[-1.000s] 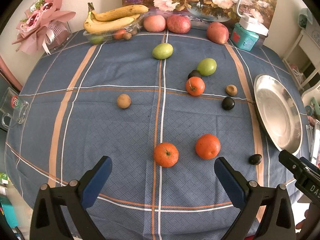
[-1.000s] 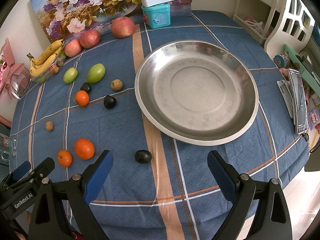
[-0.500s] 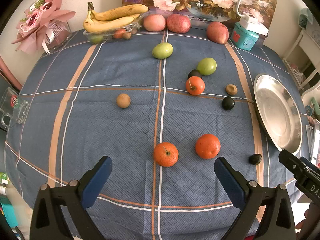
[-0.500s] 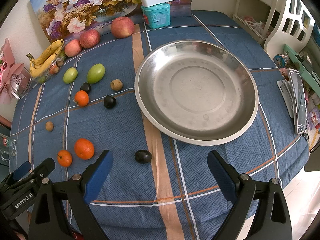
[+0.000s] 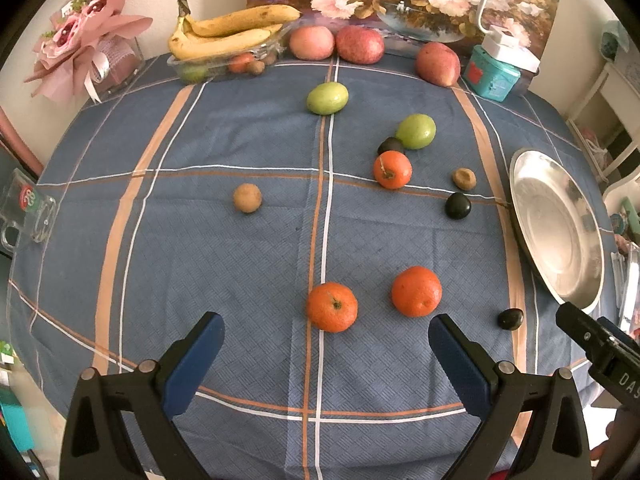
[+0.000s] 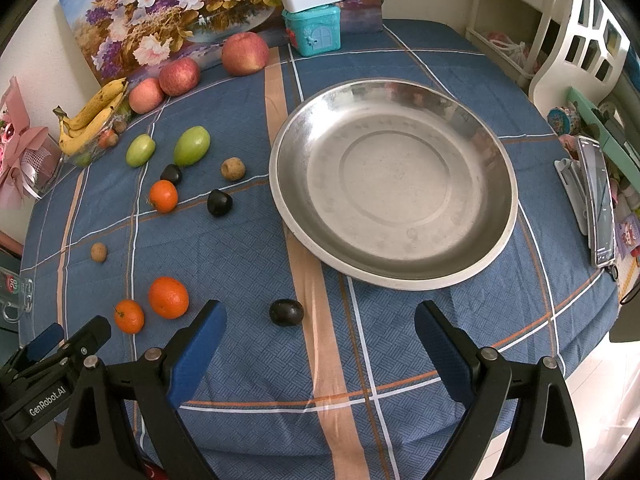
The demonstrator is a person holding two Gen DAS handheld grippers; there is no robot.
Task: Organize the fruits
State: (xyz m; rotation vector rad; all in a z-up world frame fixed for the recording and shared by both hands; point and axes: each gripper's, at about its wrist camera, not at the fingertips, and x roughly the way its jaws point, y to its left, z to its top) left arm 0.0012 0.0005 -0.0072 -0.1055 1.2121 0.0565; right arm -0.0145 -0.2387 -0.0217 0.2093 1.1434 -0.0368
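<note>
Loose fruit lies on the blue checked tablecloth. Two oranges sit just ahead of my open, empty left gripper. A third orange, two green fruits, small brown fruits and dark plums lie farther off. My right gripper is open and empty; a dark plum lies just ahead of it. The empty steel plate sits beyond it, and at the right edge of the left wrist view.
Bananas in a clear tray and three apples line the far edge before a flower painting. A teal box, a pink bouquet, a glass mug and a phone stand at the table's borders.
</note>
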